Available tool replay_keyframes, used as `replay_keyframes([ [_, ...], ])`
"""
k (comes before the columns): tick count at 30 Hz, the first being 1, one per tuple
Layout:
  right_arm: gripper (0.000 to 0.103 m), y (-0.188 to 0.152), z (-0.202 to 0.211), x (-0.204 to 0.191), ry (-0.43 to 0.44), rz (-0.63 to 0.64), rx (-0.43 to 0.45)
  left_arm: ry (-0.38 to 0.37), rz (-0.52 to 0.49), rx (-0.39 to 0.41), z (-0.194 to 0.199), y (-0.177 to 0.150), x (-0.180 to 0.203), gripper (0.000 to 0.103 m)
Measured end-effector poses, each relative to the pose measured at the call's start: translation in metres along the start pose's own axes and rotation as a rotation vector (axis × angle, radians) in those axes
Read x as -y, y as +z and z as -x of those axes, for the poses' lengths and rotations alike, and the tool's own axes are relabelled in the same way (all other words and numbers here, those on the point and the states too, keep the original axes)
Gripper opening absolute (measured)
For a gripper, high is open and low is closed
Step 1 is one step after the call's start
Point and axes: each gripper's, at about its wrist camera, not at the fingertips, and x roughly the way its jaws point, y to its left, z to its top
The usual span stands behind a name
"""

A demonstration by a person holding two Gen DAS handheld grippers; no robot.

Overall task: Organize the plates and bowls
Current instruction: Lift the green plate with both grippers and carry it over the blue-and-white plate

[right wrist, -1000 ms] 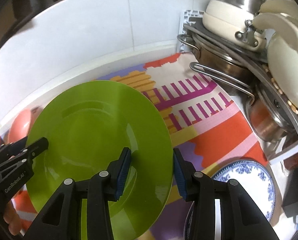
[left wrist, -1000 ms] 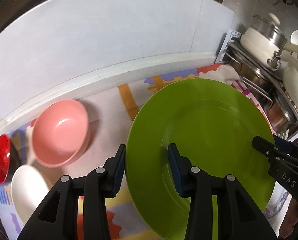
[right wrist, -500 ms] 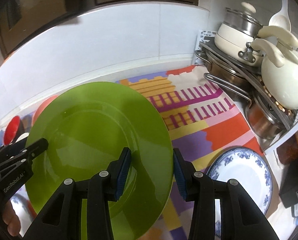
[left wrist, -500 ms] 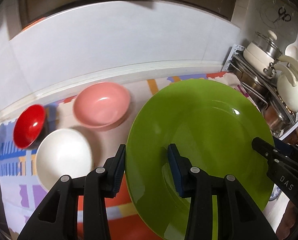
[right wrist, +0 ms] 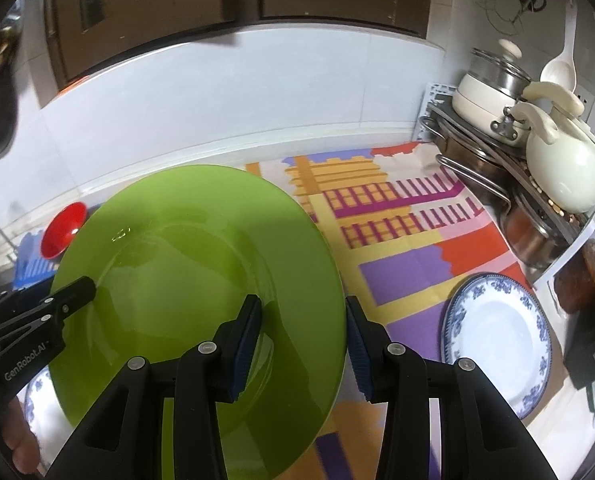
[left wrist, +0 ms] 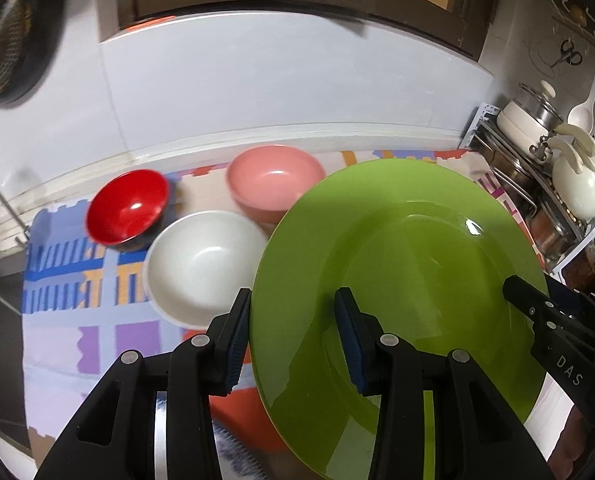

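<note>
**Green plate in both grippers, up over the counter**

So I've got the big green plate [left wrist: 401, 280] pinched from two sides. My left gripper [left wrist: 293, 340] has its blue pads straddling the plate's left rim, one pad under the edge and one on the top face, clamped on it. My right gripper [right wrist: 303, 344] does the same on the opposite rim, one pad on the plate's face and the other just outside the edge. From the left camera the right gripper's black tip pokes in over the far rim, and vice versa. The plate sits tilted and held clear above the colourful patterned mat [right wrist: 397, 240].

Down on the mat, off to the left, three bowls sit close together: a red bowl [left wrist: 127, 206], a pink bowl [left wrist: 275, 180] nearer the wall, and a white bowl [left wrist: 203, 264] in front of them, partly tucked behind the plate's edge from my angle. On the right there's a blue-and-white patterned plate [right wrist: 497, 338] lying flat on the mat. Past that, in the corner, a rack [right wrist: 477, 152] stacked with pots, with a cream kettle [right wrist: 563, 172] on top.
</note>
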Motion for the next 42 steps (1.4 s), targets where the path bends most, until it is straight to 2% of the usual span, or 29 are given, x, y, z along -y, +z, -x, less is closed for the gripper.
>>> replay_keyframes([
  [15,0.042,-0.032,0.034,-0.079,0.08,0.061,0.006,0.085,0.074,0.024,0.052,-0.051,-0.077,0.041],
  [26,0.042,-0.051,0.045,-0.137,0.15,0.142,-0.005,0.152,0.149,0.016,0.077,-0.087,-0.126,0.041],
  [35,0.042,-0.071,0.048,-0.179,0.205,0.2,-0.035,0.201,0.2,-0.019,0.087,-0.119,-0.161,0.041],
  [42,0.042,-0.089,0.043,-0.205,0.237,0.247,-0.08,0.225,0.241,-0.076,0.082,-0.145,-0.182,0.041],
])
